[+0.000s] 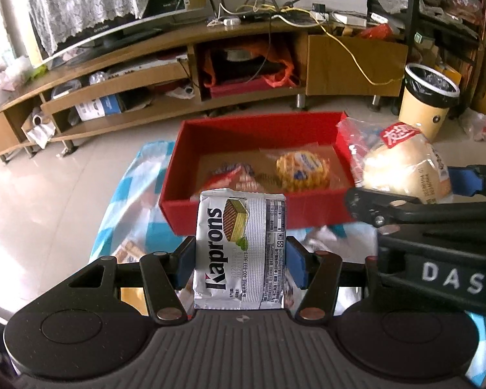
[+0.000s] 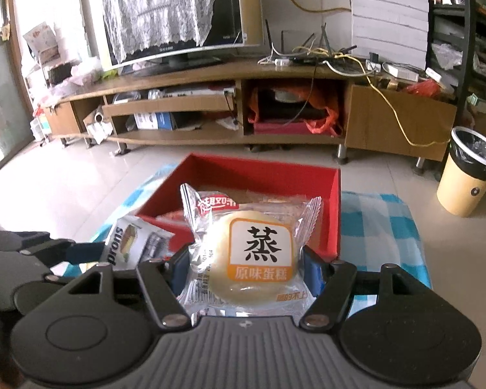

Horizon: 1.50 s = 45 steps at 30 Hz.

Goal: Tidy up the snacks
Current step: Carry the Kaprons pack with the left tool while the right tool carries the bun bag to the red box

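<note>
TV cabinet (image 1: 356, 61): long wooden unit across the back, a lace-draped screen on top, cables and a router beside it.
Checked cloth (image 2: 382, 223): blue and white, spread under the box.
Red box (image 1: 230, 210): open-topped, resting on the cloth in front of both grippers; two wrapped snacks lie on its floor, one a round yellow waffle (image 1: 303, 170).
Bin (image 2: 466, 175): beige, black liner, on the floor at the right, well apart from the box.
Left gripper (image 1: 239, 261): tilted downward toward the near wall of the box, raised above the cloth; its blue pads press both sides of the wafer packet, which stands upright between them.
Right gripper (image 2: 248, 267): angled down less steeply, just beside the left one; pads clamped on either side of the cake packet.
Wafer packet (image 1: 239, 253): silver foil, "Kaprons" printed lengthwise, wafer picture, small print and a barcode too fine to read.
Cake packet (image 2: 249, 253): clear wrapper around a pale round cake, orange-framed label with a large "蒸" and "原味蛋糕" beneath; red band at the top corner, its writing unclear.
</note>
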### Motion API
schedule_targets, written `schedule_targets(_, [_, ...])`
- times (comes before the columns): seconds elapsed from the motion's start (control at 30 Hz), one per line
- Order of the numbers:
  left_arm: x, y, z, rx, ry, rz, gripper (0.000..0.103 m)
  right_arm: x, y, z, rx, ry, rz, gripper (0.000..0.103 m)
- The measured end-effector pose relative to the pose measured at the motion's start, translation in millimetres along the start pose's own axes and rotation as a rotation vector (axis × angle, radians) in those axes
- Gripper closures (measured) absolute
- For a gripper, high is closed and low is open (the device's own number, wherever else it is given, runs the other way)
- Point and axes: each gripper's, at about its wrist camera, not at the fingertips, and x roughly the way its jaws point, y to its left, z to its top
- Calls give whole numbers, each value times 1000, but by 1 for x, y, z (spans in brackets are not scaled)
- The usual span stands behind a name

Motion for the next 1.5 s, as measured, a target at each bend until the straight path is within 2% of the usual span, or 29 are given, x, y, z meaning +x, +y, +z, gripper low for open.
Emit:
schedule_targets(0.37, [15, -3, 26, -8, -25, 30, 38, 15, -6, 27, 34, -37, -10, 38])
schedule_targets(0.87, [53, -6, 59, -17, -8, 55, 38, 58, -20, 56, 74, -19, -29, 38])
schedule_targets(1.5, [114, -10, 76, -26, 61, 108, 38, 124, -35, 70, 105, 43, -33, 38])
